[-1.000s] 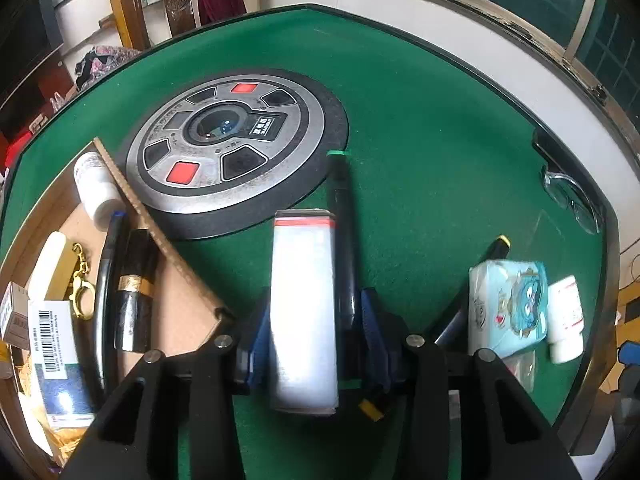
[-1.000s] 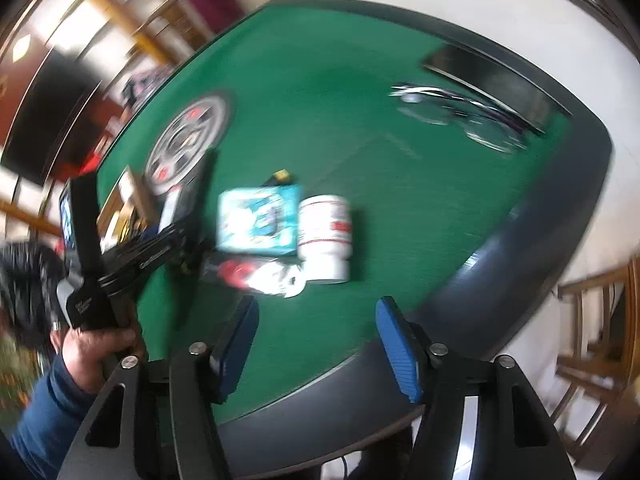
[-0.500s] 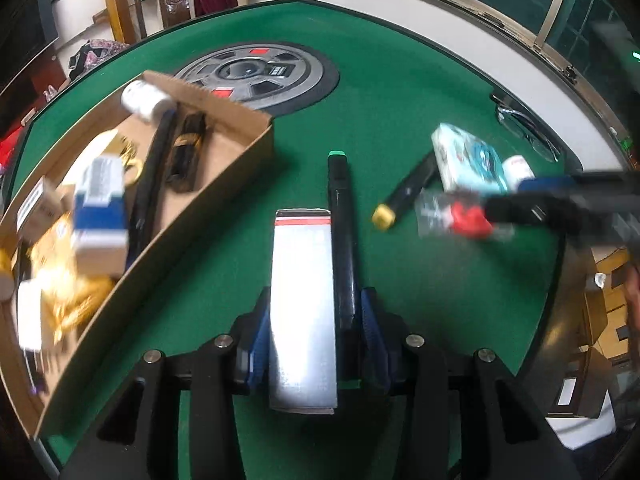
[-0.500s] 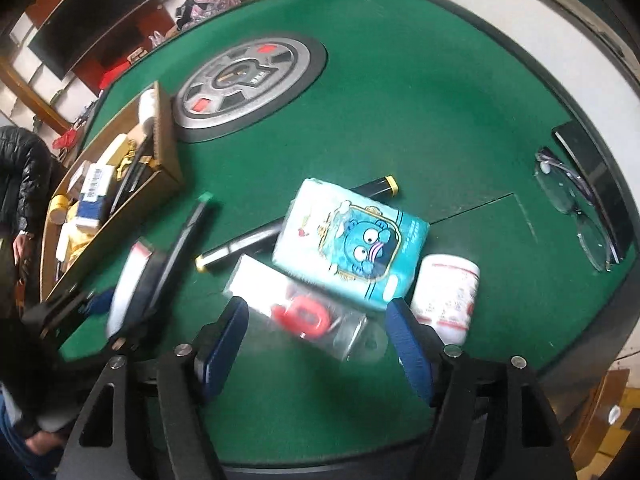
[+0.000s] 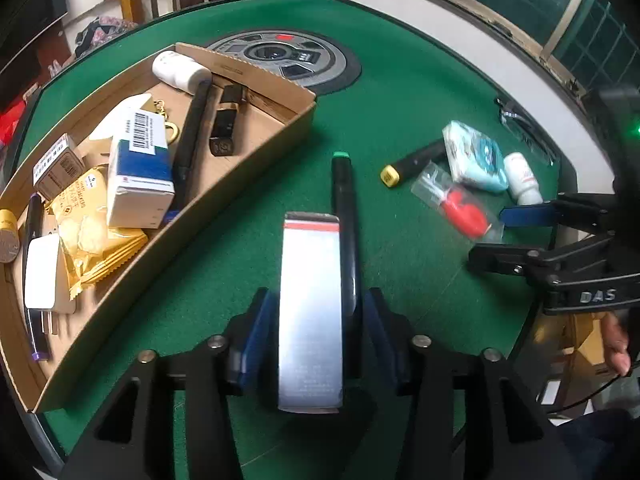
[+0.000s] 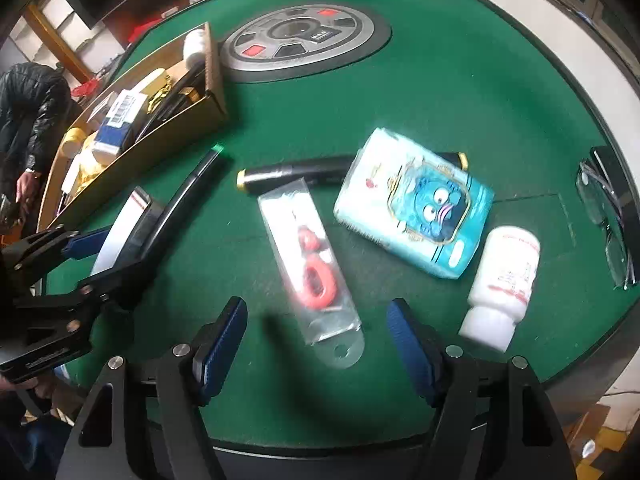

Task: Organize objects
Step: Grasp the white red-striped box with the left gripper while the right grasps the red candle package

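Observation:
My left gripper (image 5: 312, 316) is shut on a silver box with a red stripe (image 5: 310, 304) and a black pen with a green cap (image 5: 345, 216), held above the green table right of the cardboard tray (image 5: 224, 208). It also shows in the right wrist view (image 6: 120, 248). My right gripper (image 6: 316, 332) is open and empty, just above a clear packet with a red item (image 6: 316, 264). Beyond lie a blue tissue pack (image 6: 416, 208), a white bottle (image 6: 500, 280) and a black marker with a yellow cap (image 6: 288, 170).
The tray holds several items: a blue-white box (image 5: 140, 168), yellow packets (image 5: 88, 232), a white bottle (image 5: 180, 72), pens. A round grey console (image 6: 300, 40) sits at the table's middle. Glasses (image 6: 608, 216) lie near the right edge.
My left gripper has pulled back and risen with the box and pen; the tray now lies to its left. My right gripper has come down closer over the clear packet.

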The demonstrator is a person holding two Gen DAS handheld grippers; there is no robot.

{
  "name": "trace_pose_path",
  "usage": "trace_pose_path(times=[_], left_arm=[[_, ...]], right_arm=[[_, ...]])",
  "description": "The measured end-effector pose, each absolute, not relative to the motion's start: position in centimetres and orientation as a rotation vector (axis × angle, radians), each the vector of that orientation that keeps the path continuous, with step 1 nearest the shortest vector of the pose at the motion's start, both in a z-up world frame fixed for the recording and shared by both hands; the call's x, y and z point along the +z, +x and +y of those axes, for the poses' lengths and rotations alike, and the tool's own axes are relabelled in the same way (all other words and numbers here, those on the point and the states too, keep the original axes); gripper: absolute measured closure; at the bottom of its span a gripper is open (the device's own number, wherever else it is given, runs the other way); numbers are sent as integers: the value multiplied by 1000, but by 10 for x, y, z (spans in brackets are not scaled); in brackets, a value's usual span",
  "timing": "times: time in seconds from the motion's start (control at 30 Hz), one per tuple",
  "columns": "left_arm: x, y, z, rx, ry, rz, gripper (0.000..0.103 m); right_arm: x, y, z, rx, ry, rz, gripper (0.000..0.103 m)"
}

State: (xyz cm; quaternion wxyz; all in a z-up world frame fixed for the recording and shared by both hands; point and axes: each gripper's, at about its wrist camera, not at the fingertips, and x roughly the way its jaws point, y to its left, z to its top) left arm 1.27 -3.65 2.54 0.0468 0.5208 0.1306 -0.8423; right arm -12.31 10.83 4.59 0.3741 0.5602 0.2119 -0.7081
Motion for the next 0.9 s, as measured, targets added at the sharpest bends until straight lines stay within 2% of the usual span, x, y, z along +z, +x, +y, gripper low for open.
trace_pose_path(times=[0.07, 0.33, 0.43, 0.53, 0.63, 0.7, 0.77, 0.9], left_arm=[[30, 14, -40, -2589, 1567, 412, 51], [27, 7, -57, -2534, 1558, 367, 51], [20, 6, -55, -2515, 1602, 327, 59], [19, 8, -54, -2525, 1579, 282, 77], [19, 6, -55, -2531, 1578, 278, 77], [17, 6, -53, -2530, 1570, 247, 77], [17, 6, -48, -2536, 1564, 205, 77], [19, 7, -47, -2548, 1557, 204, 77]], right_arm=[[48, -124, 107, -1816, 1431, 540, 26], [42, -131, 102, -1828, 1470, 498, 26], [44, -131, 102, -1831, 1455, 507, 26], [43, -129, 94, -1844, 1415, 553, 26], [39, -130, 84, -1849, 1402, 585, 28], [39, -126, 79, -1869, 1373, 640, 40], [42, -119, 74, -1854, 1342, 678, 72], [43, -115, 76, -1863, 1363, 653, 73]])
